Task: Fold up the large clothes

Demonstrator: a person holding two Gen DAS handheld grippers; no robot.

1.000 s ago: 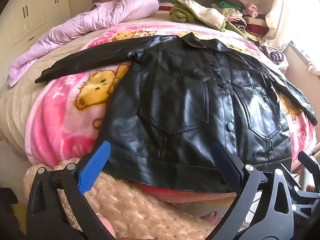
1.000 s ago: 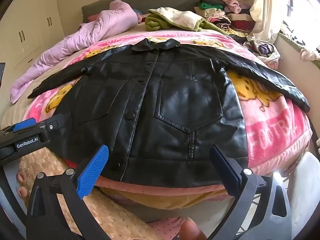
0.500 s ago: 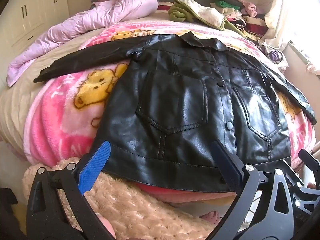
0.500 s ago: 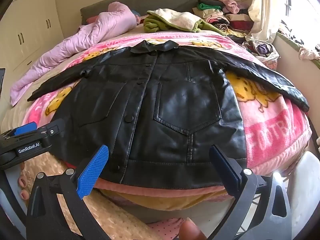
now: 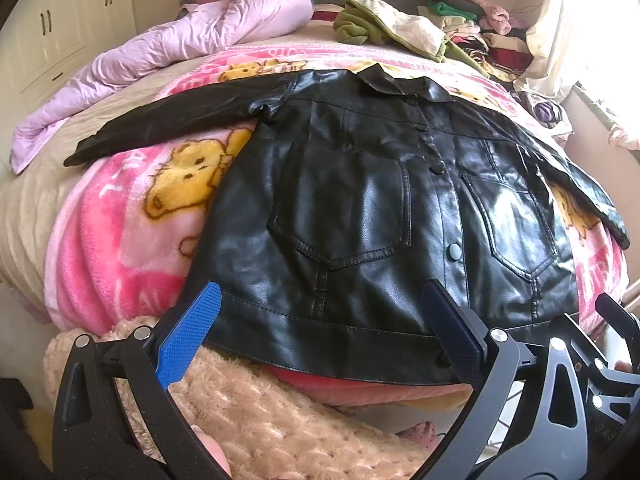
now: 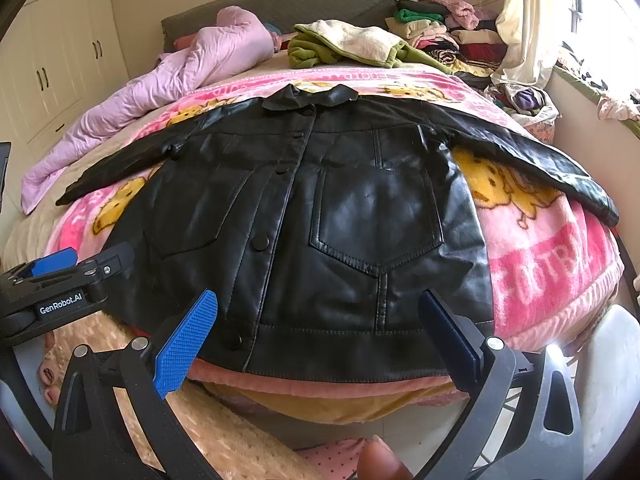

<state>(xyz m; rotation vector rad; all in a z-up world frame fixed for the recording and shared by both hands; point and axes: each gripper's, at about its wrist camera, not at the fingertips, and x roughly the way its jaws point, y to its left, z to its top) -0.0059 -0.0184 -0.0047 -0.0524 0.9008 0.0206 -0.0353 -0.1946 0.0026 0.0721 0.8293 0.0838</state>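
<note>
A black leather jacket (image 5: pixel 360 208) lies flat, front up and buttoned, on a pink cartoon blanket (image 5: pixel 120 232), both sleeves spread outward. It also shows in the right wrist view (image 6: pixel 344 232). My left gripper (image 5: pixel 320 332) is open and empty, its fingers just short of the jacket's left hem. My right gripper (image 6: pixel 320 336) is open and empty just short of the right hem. The left gripper's body (image 6: pixel 60 280) shows at the right wrist view's left edge.
A lilac quilt (image 5: pixel 180 52) lies at the bed's far left. A green and cream garment (image 6: pixel 352 46) and stacked clothes (image 6: pixel 460 36) sit by the headboard. A fluffy beige throw (image 5: pixel 280 412) hangs below the hem. White wardrobes (image 6: pixel 52 64) stand left; a curtain (image 6: pixel 524 20) hangs right.
Both grippers have shifted slightly, so the jacket sits a little farther off in view. The jacket has not moved and the jaws stay open.
</note>
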